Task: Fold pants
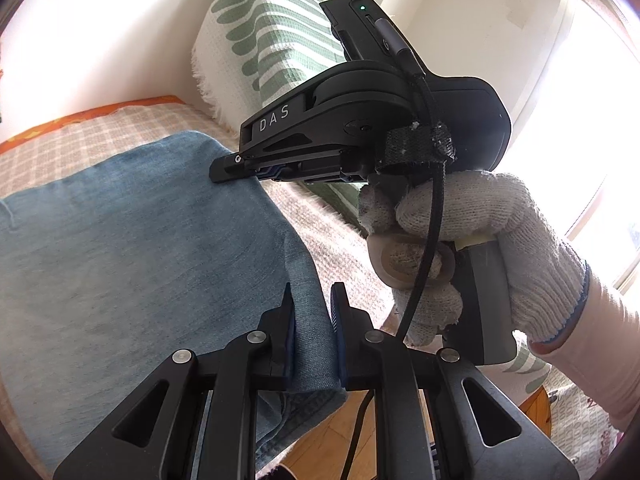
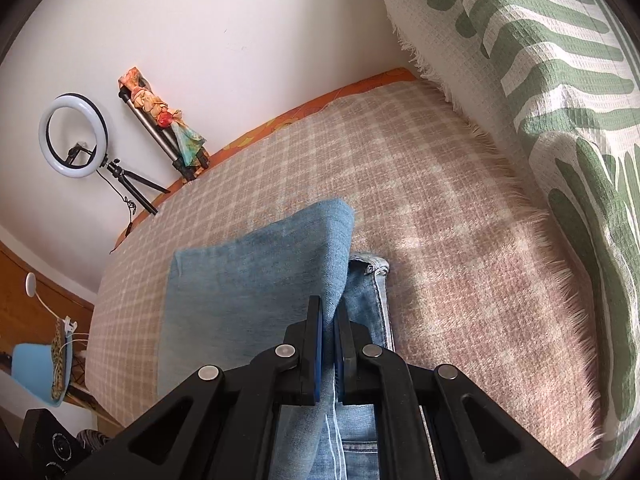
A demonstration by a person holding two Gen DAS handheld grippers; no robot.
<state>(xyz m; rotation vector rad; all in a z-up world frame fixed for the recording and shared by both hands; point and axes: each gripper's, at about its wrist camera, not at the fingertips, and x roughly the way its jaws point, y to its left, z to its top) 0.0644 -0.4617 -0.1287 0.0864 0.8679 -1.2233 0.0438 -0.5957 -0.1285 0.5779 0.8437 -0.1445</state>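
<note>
Left wrist view, step: the left gripper (image 1: 312,312) had a fold of the pants (image 1: 140,240) between its two fingers (image 1: 285,320), the cloth filling the narrow gap; a fold appeared to be mid-carry.
Left wrist view, partner: the right gripper (image 1: 240,168), held in a gloved hand (image 1: 460,256), had its tip at the far edge of the same denim; its grip could not be read from here.
Left wrist view, place: the pants lay on the plaid bed cover (image 1: 100,136), one end hanging over the bed's edge above the wooden floor (image 1: 320,440).
Right wrist view, step: the right gripper (image 2: 328,340) was pinched narrow on a raised ridge of denim, with a hem (image 2: 368,264) lying flat just beyond.
Right wrist view, next move: judged, both held edges need carrying across together and laying square on the lower layer before letting go.
Count: one pair of pants, two grippers, one leaf-print pillow (image 2: 540,80), one ring light (image 2: 74,136), one tripod (image 2: 160,136).
</note>
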